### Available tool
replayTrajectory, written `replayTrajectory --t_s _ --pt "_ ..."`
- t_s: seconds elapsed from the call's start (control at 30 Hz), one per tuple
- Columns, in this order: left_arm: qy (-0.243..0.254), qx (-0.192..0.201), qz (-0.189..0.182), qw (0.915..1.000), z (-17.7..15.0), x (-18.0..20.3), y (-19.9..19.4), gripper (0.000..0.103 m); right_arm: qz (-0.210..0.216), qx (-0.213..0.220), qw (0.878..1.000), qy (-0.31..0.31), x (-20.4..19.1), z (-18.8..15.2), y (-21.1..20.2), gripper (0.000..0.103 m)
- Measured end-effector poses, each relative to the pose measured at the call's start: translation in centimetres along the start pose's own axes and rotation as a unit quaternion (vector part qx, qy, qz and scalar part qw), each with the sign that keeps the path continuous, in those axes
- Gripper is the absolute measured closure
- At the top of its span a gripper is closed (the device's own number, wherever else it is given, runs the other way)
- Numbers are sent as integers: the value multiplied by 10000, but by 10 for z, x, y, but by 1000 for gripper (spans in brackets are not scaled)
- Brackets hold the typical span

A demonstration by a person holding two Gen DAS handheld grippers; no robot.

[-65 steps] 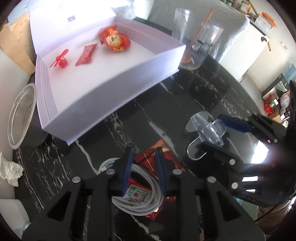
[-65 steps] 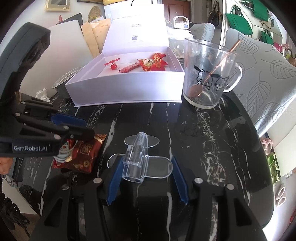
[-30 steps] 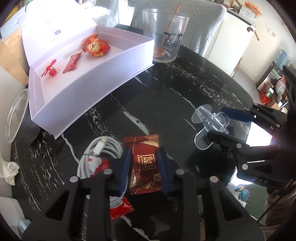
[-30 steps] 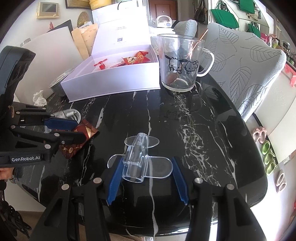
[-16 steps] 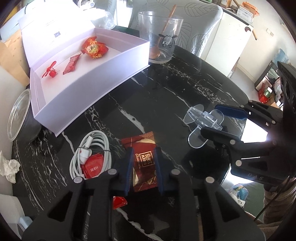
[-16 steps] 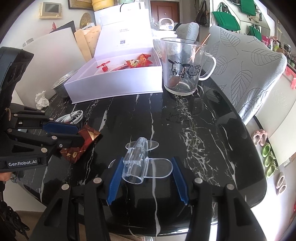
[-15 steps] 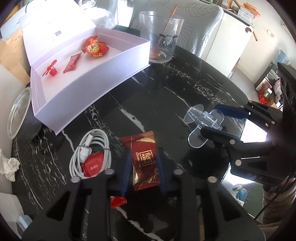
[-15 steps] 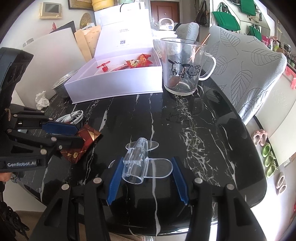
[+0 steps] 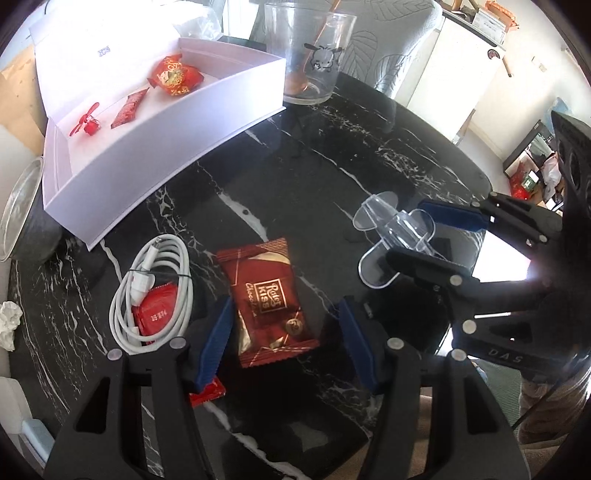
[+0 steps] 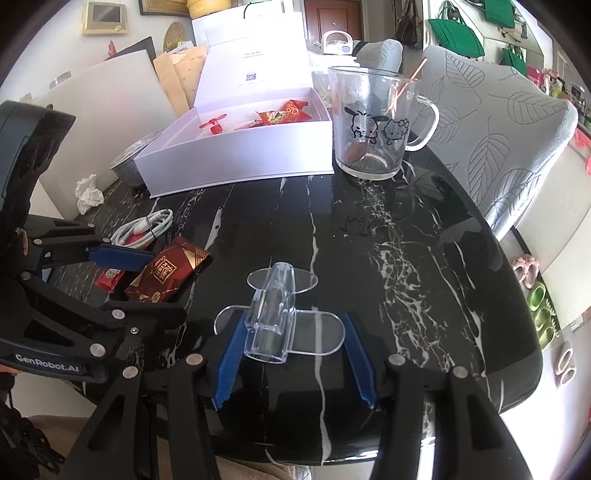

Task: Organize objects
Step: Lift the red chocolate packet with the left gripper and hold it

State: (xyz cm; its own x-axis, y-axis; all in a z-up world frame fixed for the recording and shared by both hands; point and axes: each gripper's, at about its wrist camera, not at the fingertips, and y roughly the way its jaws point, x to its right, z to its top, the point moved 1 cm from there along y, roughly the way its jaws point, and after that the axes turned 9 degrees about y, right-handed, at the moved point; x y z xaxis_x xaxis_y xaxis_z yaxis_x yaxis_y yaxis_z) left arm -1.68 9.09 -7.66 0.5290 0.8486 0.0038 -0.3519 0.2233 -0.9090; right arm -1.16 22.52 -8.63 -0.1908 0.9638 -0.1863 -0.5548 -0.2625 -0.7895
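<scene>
A: Well, we can't read much under our left gripper (image 9: 284,343): a small red packet (image 9: 207,393) pokes out from beneath its near finger, mostly hidden. Another red packet (image 9: 155,314) sits half-covered inside the coiled white cable (image 9: 151,291).

B: We see the chocolate wrapper (image 9: 267,302) lying flat on the table (image 9: 295,192) between the left pads, with a gap on each side. The jaws have just been opening and grip nothing.

A: And our right gripper (image 10: 291,354)?

B: Its blue pads sit against the wing ends of the clear plastic plane (image 10: 275,321), which looks held just above the near edge of the table. The plane's clear body is hard to trace against the dark top.

A: We find the white box (image 10: 236,158) at the far left corner, lid up, with a red fan (image 9: 85,122) and two red packets (image 9: 173,75) inside. Their print is too small to read.

B: Beside the box stands the glass mug (image 10: 373,122) with a spoon (image 10: 397,99) in it. A metal bowl (image 9: 18,214) at the left edge is cut off by the picture rim, and crumpled tissue (image 10: 88,194) lies near it.

A: The table is black marble with white veins, glossy and throwing glare. Behind it we see a leaf-print chair (image 10: 491,129), green bags (image 10: 456,35) on the wall and a brown door (image 10: 330,16).
</scene>
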Motion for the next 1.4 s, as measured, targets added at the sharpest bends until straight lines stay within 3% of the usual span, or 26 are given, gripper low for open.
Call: replayTrajectory --t_s 0.07,0.23,0.5,0.53,0.6,1.1,1.4 --pt "44 -7 213 9998 1 2 1 51 -40 28 10000 -23 0 0 1 48" --pt "194 71 173 9996 3 6 1 70 28 59 10000 -74 -3 0 4 41" --pt "167 90 55 9998 4 2 0 72 -120 171 9996 -207 -10 0 8 36" --pt "137 90 25 9999 4 1 0 72 -143 193 9995 -189 -10 0 8 38" --pt "71 85 -49 9999 4 -2 0 73 -112 232 9996 -65 -8 2 7 51" --pt "-79 174 -190 9996 6 -13 -4 79 2 194 9998 80 -10 4 2 51" --pt "-119 25 -184 9998 4 -11 1 69 -40 137 9997 176 -5 0 -3 51"
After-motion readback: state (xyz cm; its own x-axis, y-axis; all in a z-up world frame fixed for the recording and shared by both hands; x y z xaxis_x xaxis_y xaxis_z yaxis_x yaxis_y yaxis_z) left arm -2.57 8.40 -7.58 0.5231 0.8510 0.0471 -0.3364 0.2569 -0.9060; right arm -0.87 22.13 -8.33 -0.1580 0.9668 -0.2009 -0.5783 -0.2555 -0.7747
